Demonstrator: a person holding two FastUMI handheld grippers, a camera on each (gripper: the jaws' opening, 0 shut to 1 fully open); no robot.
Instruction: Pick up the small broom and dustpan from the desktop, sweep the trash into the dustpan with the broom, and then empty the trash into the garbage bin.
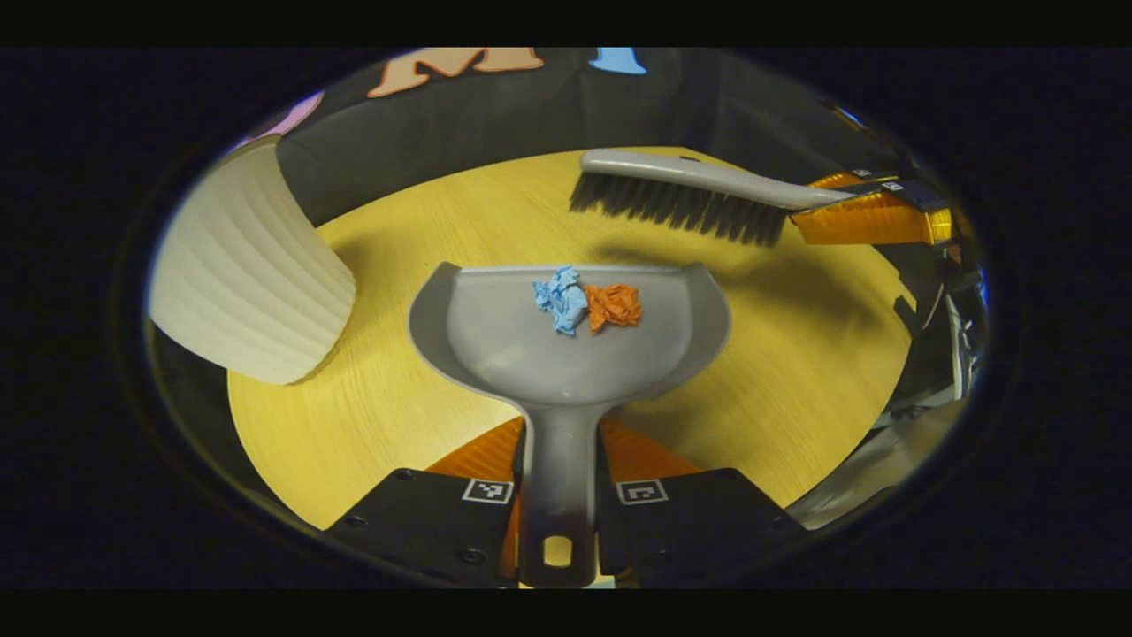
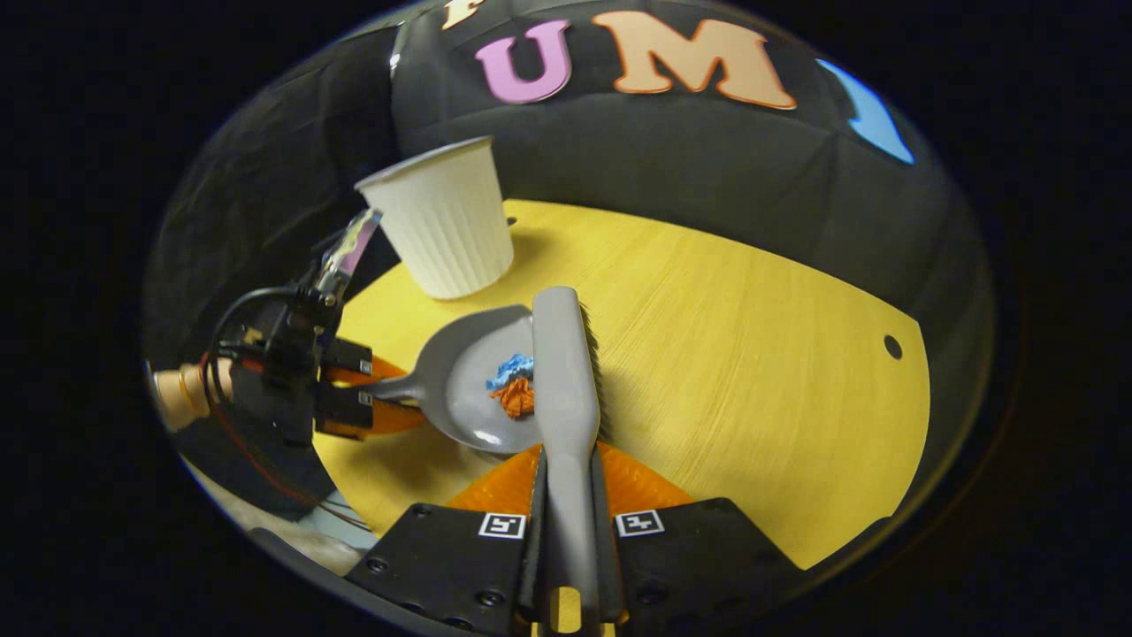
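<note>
Trash (image 1: 586, 302) sits in the dustpan (image 1: 566, 341); left tongs (image 1: 559, 495) clamp its handle, right tongs (image 2: 570, 522) clamp the broom (image 2: 566, 372). Next, I judge: tip into the bin (image 1: 248, 283) left of the left tongs.

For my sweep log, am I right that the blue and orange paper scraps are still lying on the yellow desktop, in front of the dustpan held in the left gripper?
Not quite: the blue scrap and orange scrap lie inside the dustpan, near its front lip, not on the yellow desktop. The left gripper view shows this. The left gripper does hold the dustpan by its handle.

Dim, soft shadows (edges strongly warped).
</note>
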